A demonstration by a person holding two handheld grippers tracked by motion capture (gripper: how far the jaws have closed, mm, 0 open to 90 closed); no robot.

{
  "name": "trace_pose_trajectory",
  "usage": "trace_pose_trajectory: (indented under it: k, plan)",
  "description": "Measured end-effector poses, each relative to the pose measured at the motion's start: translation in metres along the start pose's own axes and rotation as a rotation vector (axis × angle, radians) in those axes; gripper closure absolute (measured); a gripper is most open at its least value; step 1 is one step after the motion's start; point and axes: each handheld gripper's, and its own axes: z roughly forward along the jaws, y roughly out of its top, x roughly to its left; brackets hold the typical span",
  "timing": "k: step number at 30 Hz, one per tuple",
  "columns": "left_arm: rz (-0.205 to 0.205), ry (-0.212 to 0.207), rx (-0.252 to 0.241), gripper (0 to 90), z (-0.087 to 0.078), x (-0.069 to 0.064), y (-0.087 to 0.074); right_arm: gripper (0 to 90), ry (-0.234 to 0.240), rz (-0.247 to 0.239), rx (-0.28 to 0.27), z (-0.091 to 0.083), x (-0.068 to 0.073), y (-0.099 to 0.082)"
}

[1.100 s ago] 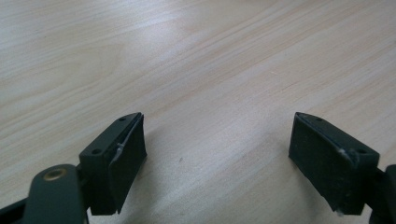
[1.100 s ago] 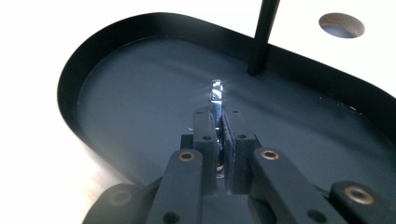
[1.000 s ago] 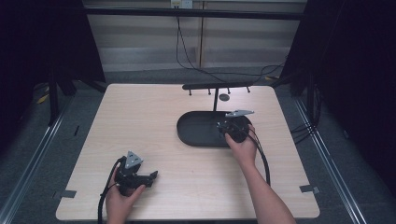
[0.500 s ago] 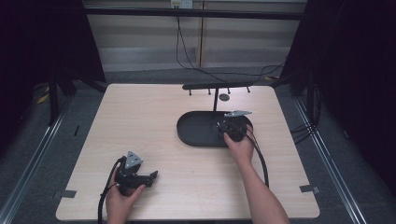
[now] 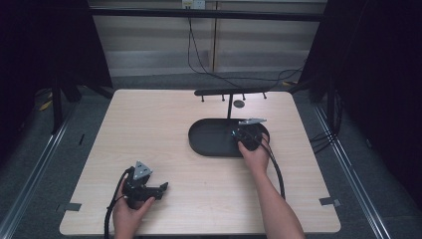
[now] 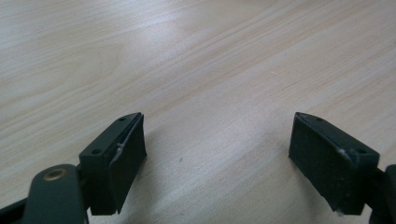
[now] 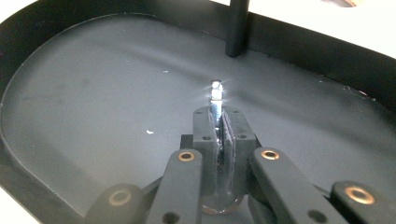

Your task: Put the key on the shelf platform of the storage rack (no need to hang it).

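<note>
Dark curtains and grey floor surround a pale wood-grain counter, matt and smooth, with rounded corners. Toward its far right part lies a black oval tray with a low raised wall, and from the tray's far side a thin black post rises to a horizontal bar hung with small pegs; a small dark disc lies just beyond the tray, near the far edge.

Near the counter's near left corner the person's left hand holds the left tongs low over bare wood, spread wide with nothing between them. The right hand reaches over the tray's right end with the right tongs, which are pressed together on a small shiny metal piece standing upright, its bright tip poking above the pads and its rounded lower end showing beneath them (what exactly it is I cannot tell). It hangs over the tray's dull, dust-flecked floor, near the post's base.

I judge the piece light, rigid and slippery: polished metal against flat rubber pads can pivot or slide, so a hold across its flat faces near the middle, as now, looks soundest, with firm steady pressure.
</note>
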Motion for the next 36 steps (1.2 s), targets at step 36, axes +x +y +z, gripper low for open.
trace_pose_trajectory:
  k: [36]
  plan:
    - [0.0, 0.0, 0.0, 18.5, 0.0, 0.0, 0.0, 79.1, -0.026, -0.034, 0.036, 0.0043, 0.001, 0.0038]
